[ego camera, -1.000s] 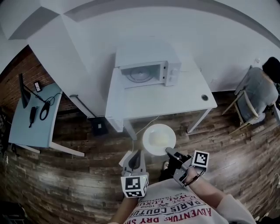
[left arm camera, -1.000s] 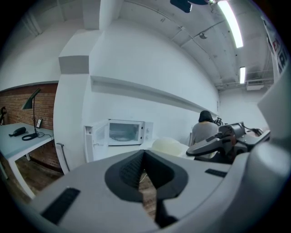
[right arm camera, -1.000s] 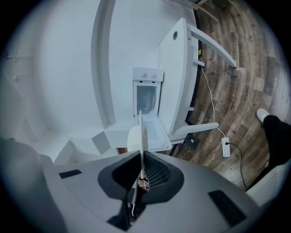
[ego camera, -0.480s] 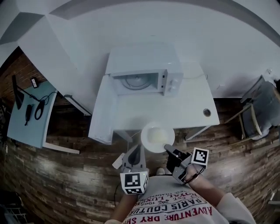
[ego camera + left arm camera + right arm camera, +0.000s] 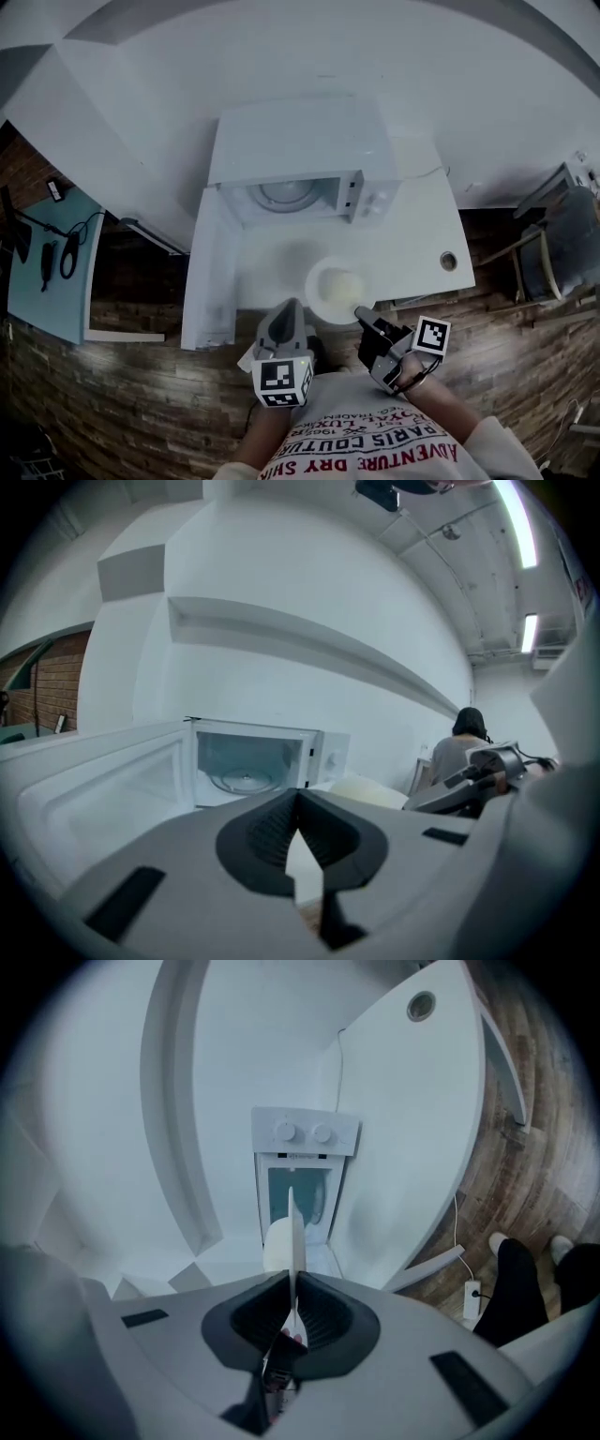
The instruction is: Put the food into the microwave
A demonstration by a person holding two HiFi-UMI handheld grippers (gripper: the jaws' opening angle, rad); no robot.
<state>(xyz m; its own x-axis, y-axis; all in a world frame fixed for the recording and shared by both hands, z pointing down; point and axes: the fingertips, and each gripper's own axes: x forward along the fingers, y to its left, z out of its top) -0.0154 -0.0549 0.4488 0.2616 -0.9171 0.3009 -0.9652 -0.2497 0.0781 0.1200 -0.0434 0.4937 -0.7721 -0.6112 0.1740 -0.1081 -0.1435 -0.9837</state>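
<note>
Fingers (image 5: 323, 1321) of right gripper (image 5: 362, 316) clamp rim of round white plate (image 5: 315, 284); pale food (image 5: 343, 284) now over white table (image 5: 412, 239), nearer open white microwave (image 5: 300, 150).

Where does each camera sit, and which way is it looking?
Head view: on the person's head, looking steeply down at the table, open microwave and plate; the shirt, left tongs and right tongs show.
Left gripper view: on the left tongs, looking ahead into the microwave; its shut, empty jaws show.
Right gripper view: on the right tongs, rolled sideways, facing the microwave; its jaws clamp the plate's rim, legs show.
Shared: all three see the microwave.
</note>
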